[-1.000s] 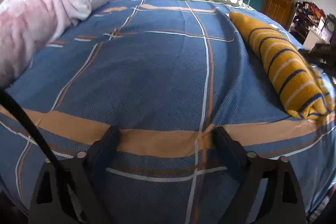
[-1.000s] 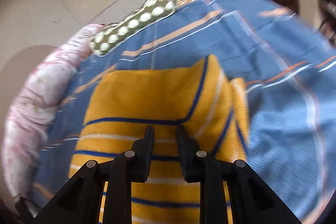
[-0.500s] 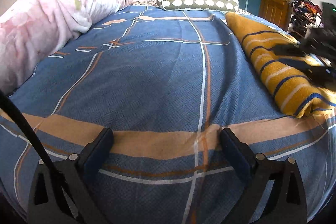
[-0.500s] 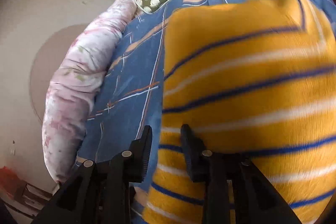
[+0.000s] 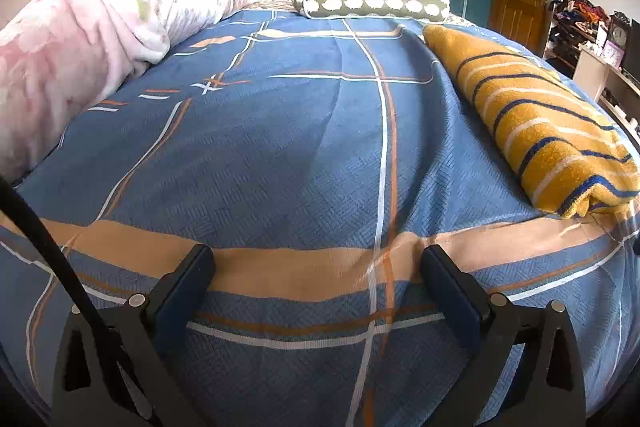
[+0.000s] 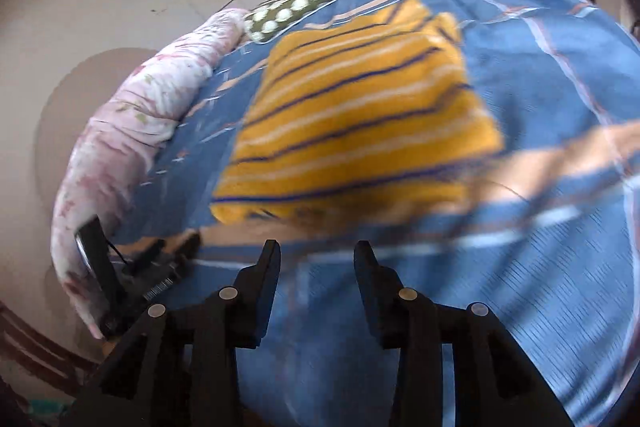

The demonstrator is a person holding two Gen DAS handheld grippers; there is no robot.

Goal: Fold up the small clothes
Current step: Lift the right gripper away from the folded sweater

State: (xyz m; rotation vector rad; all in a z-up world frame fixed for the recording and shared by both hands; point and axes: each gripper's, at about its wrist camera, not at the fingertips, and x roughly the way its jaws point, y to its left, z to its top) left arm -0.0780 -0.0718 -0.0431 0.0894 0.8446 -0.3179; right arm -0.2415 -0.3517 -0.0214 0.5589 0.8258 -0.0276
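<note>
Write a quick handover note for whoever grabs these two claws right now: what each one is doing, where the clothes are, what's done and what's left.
Left claw: open, empty, low over the bedspread.
Right claw: open, empty, just short of the sweater's near edge; that view is blurred.
Sweater: yellow striped, folded into a thick stack on the bed's right side, free of both claws.
Done: the sweater looks folded and set down.
Left: check the stack is tidy. No other garment to fold is in view.
</note>
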